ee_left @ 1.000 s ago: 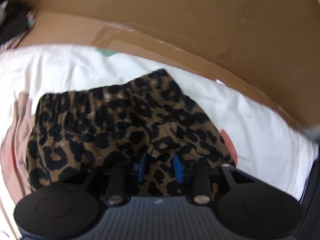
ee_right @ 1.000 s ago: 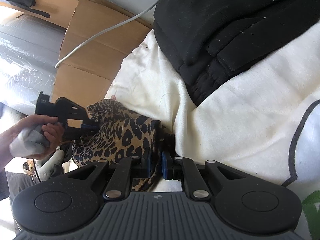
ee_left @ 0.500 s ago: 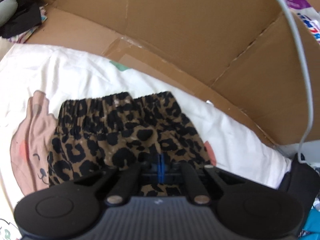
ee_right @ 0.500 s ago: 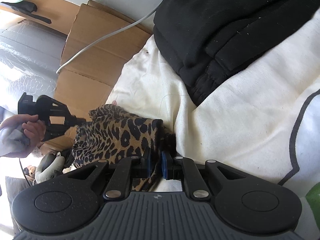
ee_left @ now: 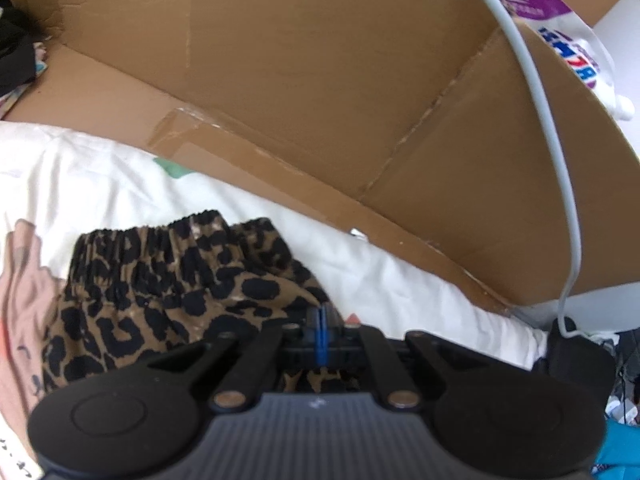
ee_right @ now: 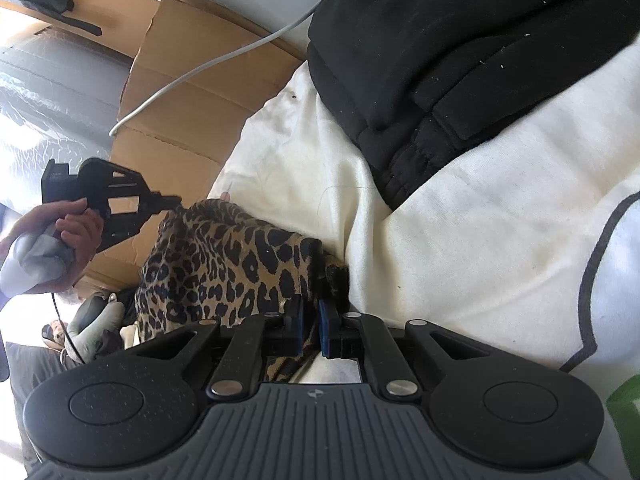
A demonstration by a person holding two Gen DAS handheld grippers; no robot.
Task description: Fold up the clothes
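Leopard-print shorts [ee_left: 168,300] with an elastic waistband lie on a white printed sheet [ee_left: 100,184]. My left gripper [ee_left: 322,320] is shut on the shorts' right edge, its blue pads pressed together. In the right wrist view the shorts [ee_right: 232,264] are lifted between the two grippers. My right gripper [ee_right: 310,320] is shut on a fold of the shorts' near edge. The left gripper [ee_right: 168,202] also shows there, held by a hand at the shorts' far corner.
An opened cardboard box [ee_left: 320,80] stands behind the sheet, with a white cable [ee_left: 552,140] across it. A black garment [ee_right: 460,60] lies on the sheet [ee_right: 480,240] to the right. A detergent bag [ee_left: 568,40] sits behind the box.
My left gripper closed on the shorts' edge and pulled back and up; the shorts' far corner rose. The right gripper kept its hold and barely moved.
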